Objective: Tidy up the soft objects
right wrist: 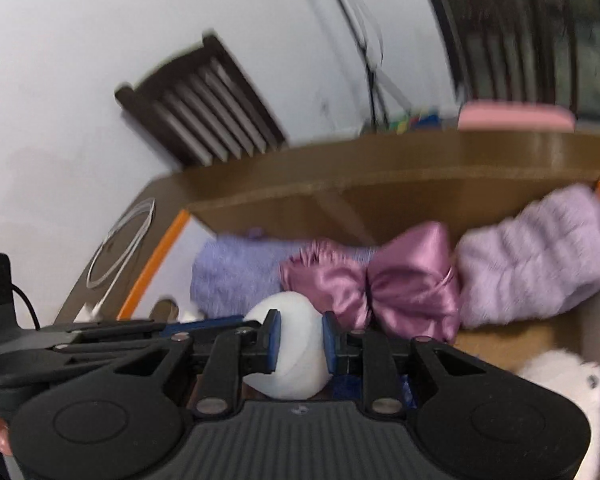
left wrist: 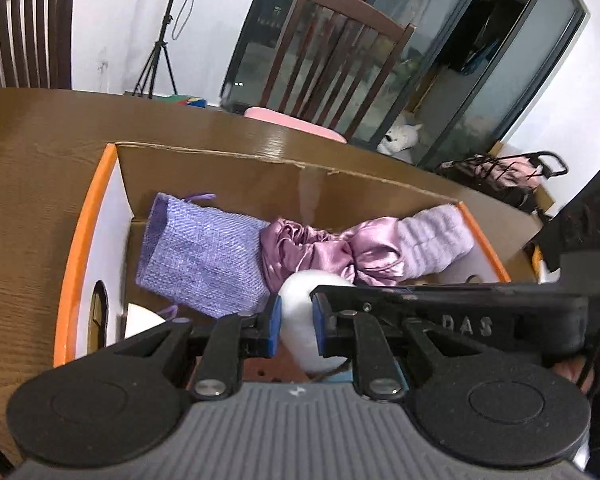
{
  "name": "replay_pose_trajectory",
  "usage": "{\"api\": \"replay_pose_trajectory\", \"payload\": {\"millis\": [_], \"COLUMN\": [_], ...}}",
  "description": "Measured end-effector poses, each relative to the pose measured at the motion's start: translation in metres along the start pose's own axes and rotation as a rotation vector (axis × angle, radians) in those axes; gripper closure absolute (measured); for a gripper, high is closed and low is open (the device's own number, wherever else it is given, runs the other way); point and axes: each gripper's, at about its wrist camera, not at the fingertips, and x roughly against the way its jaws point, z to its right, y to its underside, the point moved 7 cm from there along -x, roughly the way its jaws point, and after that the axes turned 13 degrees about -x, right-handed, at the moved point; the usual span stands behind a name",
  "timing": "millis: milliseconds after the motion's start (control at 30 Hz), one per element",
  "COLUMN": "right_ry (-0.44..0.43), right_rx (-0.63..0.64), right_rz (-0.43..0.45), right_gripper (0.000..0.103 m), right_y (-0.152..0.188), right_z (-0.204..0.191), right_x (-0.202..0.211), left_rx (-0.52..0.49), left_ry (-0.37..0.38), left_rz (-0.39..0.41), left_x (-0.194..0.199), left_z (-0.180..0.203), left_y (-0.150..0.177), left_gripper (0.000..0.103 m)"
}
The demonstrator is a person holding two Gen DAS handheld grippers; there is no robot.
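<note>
Left wrist view: the left claw (left wrist: 294,326) is clamped on a white ball (left wrist: 300,312), hanging just over the near edge of the box (left wrist: 84,216) on the tabletop (left wrist: 28,152). The right claw's fingers (left wrist: 420,292) cross just behind it, so the two may knock and jar the ball loose. Pouch (left wrist: 204,256), satin bow (left wrist: 324,252) and fluffy band (left wrist: 436,240) already fill the back row.

Right wrist view: the right claw (right wrist: 300,346) also pinches the ball (right wrist: 288,344). Blur suggests fast travel; a squashed soft ball could slip out, or land on the bow (right wrist: 380,288) and roll.
</note>
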Motion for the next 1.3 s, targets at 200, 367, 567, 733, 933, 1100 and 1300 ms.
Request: {"api": "replay_pose_trajectory", "payload": {"millis": [200,367,567,733,933,1100,1300], "right_ry": [-0.008,0.1,0.118,0.079,0.068,0.11,0.154], "right_rx": [-0.004,0.069,0.18,0.223,0.247,0.234,0.232], "right_rz": [-0.018,0.136,0.261,0.365,0.441,0.487,0.539], "right_gripper": [0.082,0.055,0.044,0.033,0.02,0.018,0.015], "right_y": [0.003,-0.001,0.013,0.05,0.123,0.19,0.258], "right_z": [0.008,0.001,-0.031,-0.045,-0.04,-0.024,-0.015], "right_x": [-0.01,0.016,0.085,0.166,0.234,0.258,0.28], "left_rx": [-0.007,0.055,-0.043,-0.131,-0.182,-0.179,-0.169], "left_ry": [-0.05,-0.084,-0.145,-0.229,-0.303,-0.316,-0.319], "left_rz": [-0.026,0.038,0.149,0.254,0.356,0.428,0.489], "left_x": [-0.006,0.014,0.088,0.163,0.228,0.263,0.295], "left_z": [0.002,-0.003,0.016,0.036,0.068,0.095,0.119], "left_y": [0.003,0.005,0.021,0.05,0.101,0.152,0.201], "left_gripper": [0.083,0.059,0.054,0.04,0.025,0.013,0.003]}}
